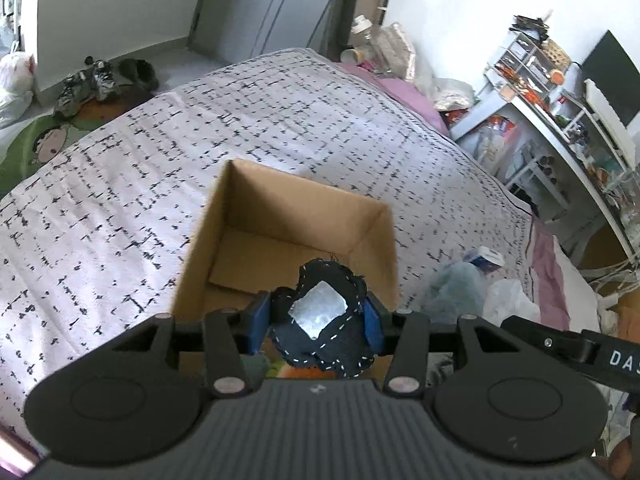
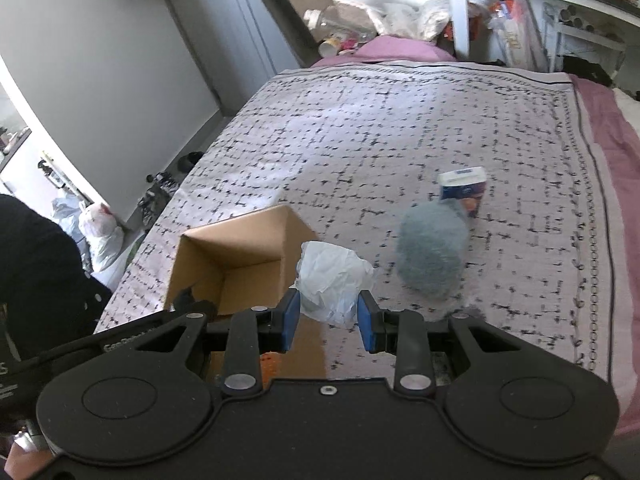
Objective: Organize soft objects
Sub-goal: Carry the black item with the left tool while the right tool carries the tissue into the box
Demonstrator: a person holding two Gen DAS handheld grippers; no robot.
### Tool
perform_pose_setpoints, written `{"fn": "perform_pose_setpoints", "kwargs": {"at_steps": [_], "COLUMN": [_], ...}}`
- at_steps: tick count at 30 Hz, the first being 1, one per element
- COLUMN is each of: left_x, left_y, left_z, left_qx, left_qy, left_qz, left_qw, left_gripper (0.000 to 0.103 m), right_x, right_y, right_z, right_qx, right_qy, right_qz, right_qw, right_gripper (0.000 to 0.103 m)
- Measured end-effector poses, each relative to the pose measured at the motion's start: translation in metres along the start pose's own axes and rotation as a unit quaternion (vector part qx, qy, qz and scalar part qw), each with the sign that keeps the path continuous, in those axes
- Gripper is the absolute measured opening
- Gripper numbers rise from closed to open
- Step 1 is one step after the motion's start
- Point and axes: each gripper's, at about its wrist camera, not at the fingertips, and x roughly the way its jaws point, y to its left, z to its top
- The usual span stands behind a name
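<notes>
My left gripper (image 1: 318,322) is shut on a dark navy stitched cloth pouch with a white patch (image 1: 320,312), held over the near rim of the open cardboard box (image 1: 288,216) on the bed. My right gripper (image 2: 328,320) has its blue pads on either side of a crumpled white plastic bag (image 2: 332,276) beside the box (image 2: 236,256); whether the pads press on the bag I cannot tell. A fluffy grey-blue soft object (image 2: 432,256) lies to the right of the bag, and it also shows in the left wrist view (image 1: 456,292).
A blue-and-white tissue pack (image 2: 464,188) lies behind the fluffy object. The patterned bedspread (image 2: 400,120) covers the bed. A cluttered white shelf (image 1: 560,120) stands to the right. Shoes (image 1: 100,80) lie on the floor at the left.
</notes>
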Motion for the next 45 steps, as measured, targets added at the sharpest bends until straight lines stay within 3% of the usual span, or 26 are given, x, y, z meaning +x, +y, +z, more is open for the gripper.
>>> {"fn": "perform_pose_setpoints", "kwargs": {"at_steps": [13, 25, 29, 35, 37, 38, 45], "left_x": [0.018, 0.027, 0.028, 0.028, 0.027, 0.026, 0.023], "left_y": [0.033, 0.048, 0.049, 0.049, 0.048, 0.047, 0.037], "left_z": [0.011, 0.016, 0.017, 0.018, 0.018, 0.018, 0.017], "left_qx": [-0.055, -0.104, -0.113, -0.124, -0.124, -0.122, -0.111], "left_qy": [0.016, 0.035, 0.036, 0.034, 0.032, 0.031, 0.027], "left_qz": [0.048, 0.026, 0.016, 0.016, 0.017, 0.018, 0.015], "left_qw": [0.9972, 0.9937, 0.9928, 0.9916, 0.9917, 0.9919, 0.9933], "left_gripper": [0.052, 0.054, 0.061, 0.062, 0.063, 0.063, 0.069], "right_x": [0.038, 0.070, 0.074, 0.075, 0.075, 0.074, 0.052], "right_y": [0.036, 0.052, 0.053, 0.053, 0.053, 0.052, 0.039], "right_z": [0.004, 0.005, 0.005, 0.005, 0.005, 0.005, 0.007], "right_qx": [-0.024, -0.034, -0.037, -0.037, -0.037, -0.035, -0.043], "right_qy": [0.030, 0.059, 0.065, 0.068, 0.071, 0.072, 0.065], "right_qz": [0.033, 0.051, 0.051, 0.052, 0.055, 0.054, 0.038], "right_qw": [0.999, 0.996, 0.996, 0.996, 0.995, 0.995, 0.996], "right_gripper": [0.031, 0.031, 0.031, 0.032, 0.034, 0.042, 0.060]}}
